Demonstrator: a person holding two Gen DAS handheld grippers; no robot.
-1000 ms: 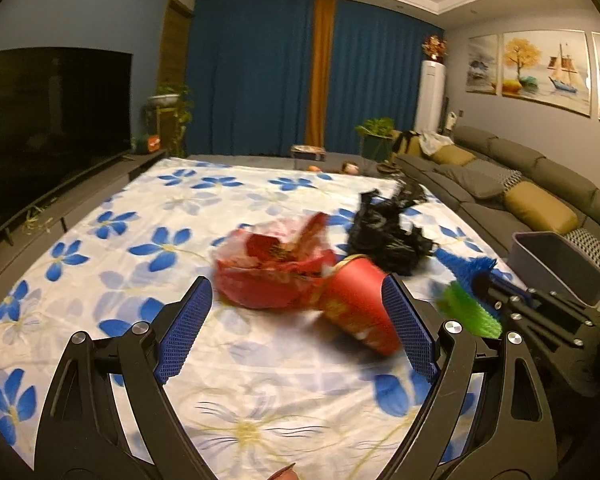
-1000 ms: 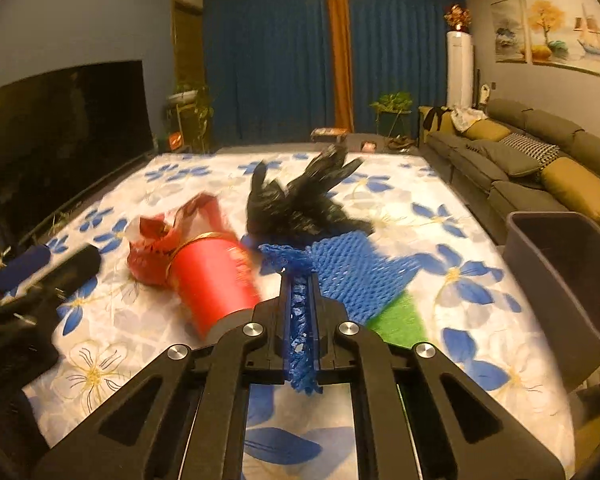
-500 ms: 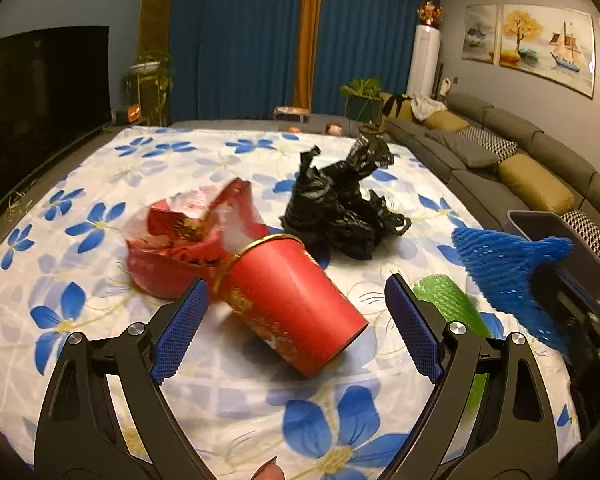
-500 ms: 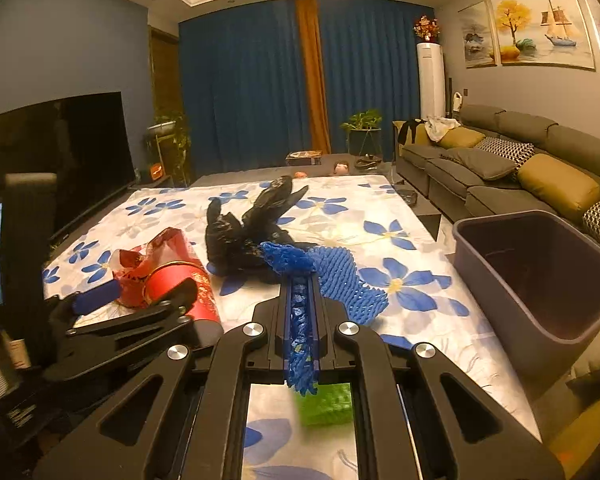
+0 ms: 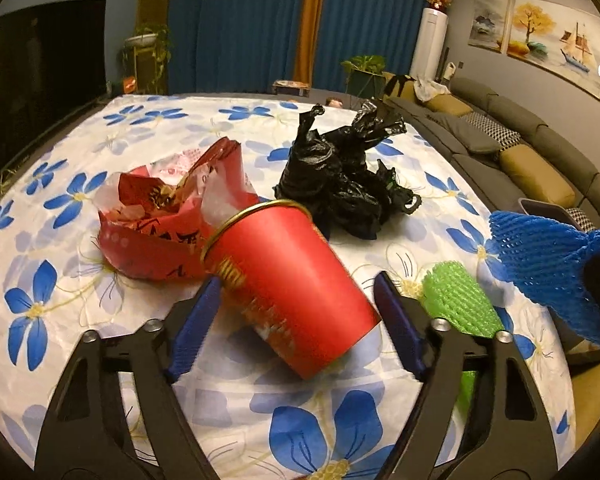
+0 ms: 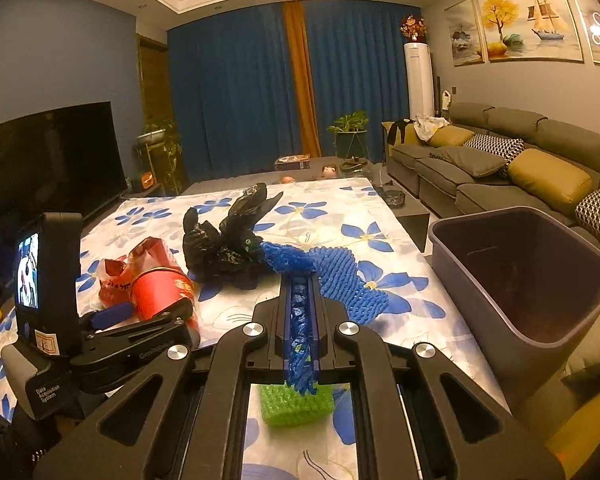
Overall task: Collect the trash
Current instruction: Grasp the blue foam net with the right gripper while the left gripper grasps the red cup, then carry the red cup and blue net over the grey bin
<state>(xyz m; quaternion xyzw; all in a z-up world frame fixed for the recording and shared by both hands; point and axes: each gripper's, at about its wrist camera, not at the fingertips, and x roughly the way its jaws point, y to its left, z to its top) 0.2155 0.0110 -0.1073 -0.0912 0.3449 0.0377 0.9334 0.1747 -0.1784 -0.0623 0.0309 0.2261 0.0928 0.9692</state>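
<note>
My left tongs [image 5: 296,308] are closing around the red cup [image 5: 288,284], which lies on its side on the flowered table [image 5: 80,312] with its gold rim turned away from me. The blue pads sit on either side of the cup's wall, and I cannot tell that they press on it yet. My right tongs [image 6: 300,308] are clamped tight on the blue foam net [image 6: 332,276], which hangs off to the right of them.

The cup is round, smooth and tapered, so as I squeeze it could roll or squirt out from between the pads, or crumple if I pinch too hard. It rests against the crumpled red bag [image 5: 160,216], so a skewed grip might drag that along. The net is soft and held only by a bunched strip; a quick swing could pull it loose short of the bin [image 6: 528,280].

The left view shows how the cup sits between the pads, with the black bag [image 5: 340,184] behind it and the green foam net [image 5: 460,304] just to its right. The right view shows what that one barely does: the open grey bin off the table's right edge. It also shows the green net lying under my right tongs.
</note>
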